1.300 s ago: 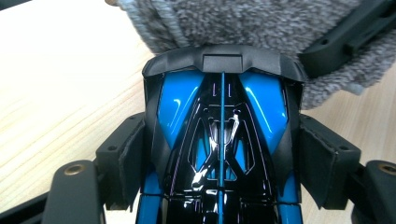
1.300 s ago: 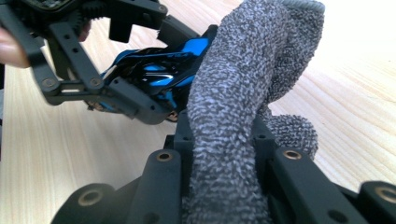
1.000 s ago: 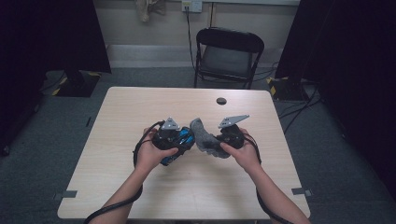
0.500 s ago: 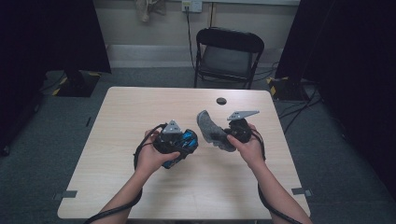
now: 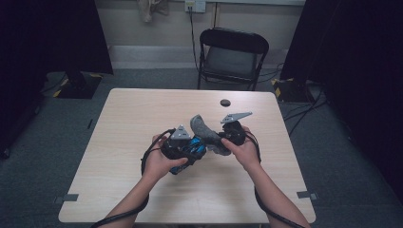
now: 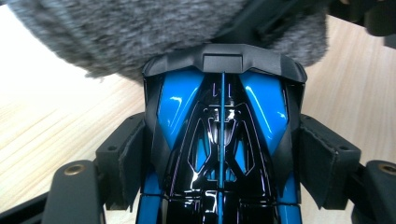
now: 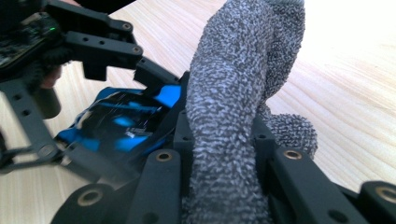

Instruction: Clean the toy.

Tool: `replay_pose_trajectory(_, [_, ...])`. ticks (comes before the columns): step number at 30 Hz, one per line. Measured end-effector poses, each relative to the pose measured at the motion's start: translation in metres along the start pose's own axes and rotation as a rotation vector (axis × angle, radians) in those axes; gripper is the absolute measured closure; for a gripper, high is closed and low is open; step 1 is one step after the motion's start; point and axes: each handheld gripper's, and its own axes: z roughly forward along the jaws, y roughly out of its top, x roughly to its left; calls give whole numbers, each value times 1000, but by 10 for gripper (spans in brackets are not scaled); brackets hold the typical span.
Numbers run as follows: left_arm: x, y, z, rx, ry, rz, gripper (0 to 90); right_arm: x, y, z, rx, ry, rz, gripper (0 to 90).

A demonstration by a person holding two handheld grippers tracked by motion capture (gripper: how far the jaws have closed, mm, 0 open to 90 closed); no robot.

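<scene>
My left gripper (image 5: 189,148) is shut on a glossy blue and black moulded object (image 6: 222,130), its pads (image 6: 133,163) pressing both sides. In the high view the object (image 5: 196,147) is held just above the table's middle. My right gripper (image 5: 222,141) is shut on a grey knitted sock (image 7: 233,116), which stands up between its jaws. The sock (image 5: 202,127) leans against the blue object's front end, and its fuzzy cloth (image 6: 140,37) lies over that end. The right gripper view shows the blue object (image 7: 126,121) and the left gripper (image 7: 107,51) at the left.
The light wooden table (image 5: 142,109) carries a small black disc (image 5: 225,102) near its far edge. Behind the table stands a black folding chair (image 5: 233,52). Cables trail from both grippers toward the table's near edge.
Half a second ago the right gripper and the sock stood a little apart from the blue object. Now they are back against it, with the sock's free end pointing up.
</scene>
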Motion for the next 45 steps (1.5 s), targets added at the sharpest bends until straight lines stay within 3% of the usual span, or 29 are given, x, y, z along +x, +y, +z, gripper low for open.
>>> replay_pose_trajectory(20, [25, -3, -10, -5, 61, -48, 256, 15, -14, -8, 21, 69, -33, 720])
replay_pose_trajectory(27, [22, -3, -14, -12, 44, -48, 256, 9, -22, -13, 21, 46, -17, 719])
replay_pose_trajectory(31, [12, 1, -16, -23, 20, -24, 255, -3, -22, -18, 1, 9, 10, 718])
replay_pose_trajectory(33, [4, 5, -15, -30, -1, -14, 255, -7, -19, -18, -16, 7, 31, 718])
replay_pose_trajectory(37, [-5, 12, -10, -31, -28, 6, 256, -8, -9, -13, -21, 23, 29, 718])
replay_pose_trajectory(42, [1, 10, -7, -23, -16, -5, 255, 1, -4, -9, -4, 44, -26, 717])
replay_pose_trajectory(45, [6, 7, -7, -14, -1, -17, 255, 2, -7, -11, 3, 55, -29, 717])
